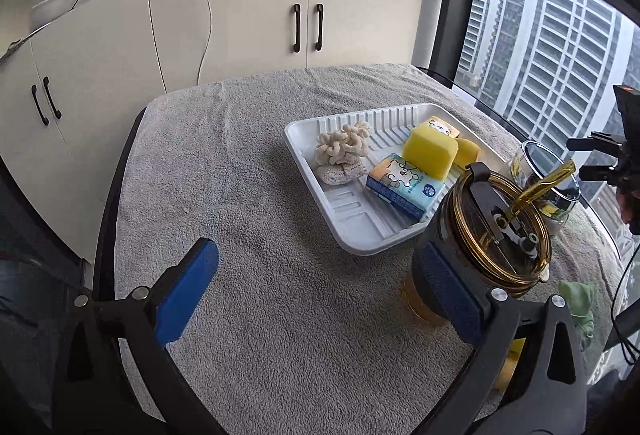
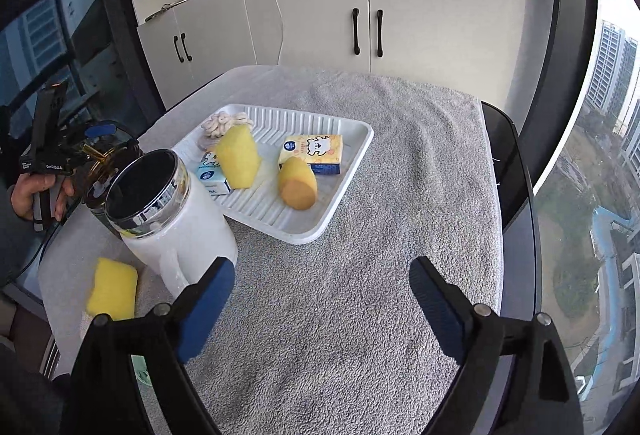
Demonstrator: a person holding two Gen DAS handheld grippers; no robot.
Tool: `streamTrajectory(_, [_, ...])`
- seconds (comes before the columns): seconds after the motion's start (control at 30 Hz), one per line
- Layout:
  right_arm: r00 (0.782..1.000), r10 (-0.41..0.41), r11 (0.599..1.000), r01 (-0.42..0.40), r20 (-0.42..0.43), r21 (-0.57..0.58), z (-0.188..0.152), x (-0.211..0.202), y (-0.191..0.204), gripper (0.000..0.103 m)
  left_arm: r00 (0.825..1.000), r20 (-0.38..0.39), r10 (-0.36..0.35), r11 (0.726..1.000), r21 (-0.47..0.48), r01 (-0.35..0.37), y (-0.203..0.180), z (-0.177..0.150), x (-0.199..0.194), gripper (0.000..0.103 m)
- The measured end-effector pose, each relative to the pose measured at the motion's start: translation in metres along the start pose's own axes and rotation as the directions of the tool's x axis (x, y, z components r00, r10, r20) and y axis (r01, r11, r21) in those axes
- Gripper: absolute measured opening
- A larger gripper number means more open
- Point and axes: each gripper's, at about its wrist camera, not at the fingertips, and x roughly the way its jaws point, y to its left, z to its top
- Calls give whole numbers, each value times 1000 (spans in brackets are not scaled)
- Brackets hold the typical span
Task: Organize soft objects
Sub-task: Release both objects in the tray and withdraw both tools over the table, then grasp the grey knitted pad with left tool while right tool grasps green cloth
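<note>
A shallow white ribbed plastic tray [image 2: 344, 171] sits on the grey towel and holds five soft items. A cream knitted scrunchie-like bundle [image 1: 342, 151] lies at its far left end. A blue cartoon-printed tissue pack [image 1: 404, 185] lies flat, with a bright yellow rectangular sponge [image 1: 430, 151] leaning tilted on it. A yellow cartoon-printed tissue pack [image 2: 316, 153] stands on its edge near the tray's far rim, an orange-yellow rounded sponge [image 2: 298, 183] just in front of it. Another yellow sponge [image 2: 112, 289] lies outside the tray on the towel.
</note>
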Motion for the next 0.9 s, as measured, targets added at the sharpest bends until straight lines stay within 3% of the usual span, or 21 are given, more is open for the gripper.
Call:
streamTrajectory(0.37, [999,42,998,-41,-13,56,-57,-13,28,94,999,7,-38,999,-26,38,-33,-55,-34,103])
streamTrajectory(0.9, [988,154,987,-154,-5,54,-110,-20,118,97,991,3,-132,991,-29,132,-99,-130,-82,103])
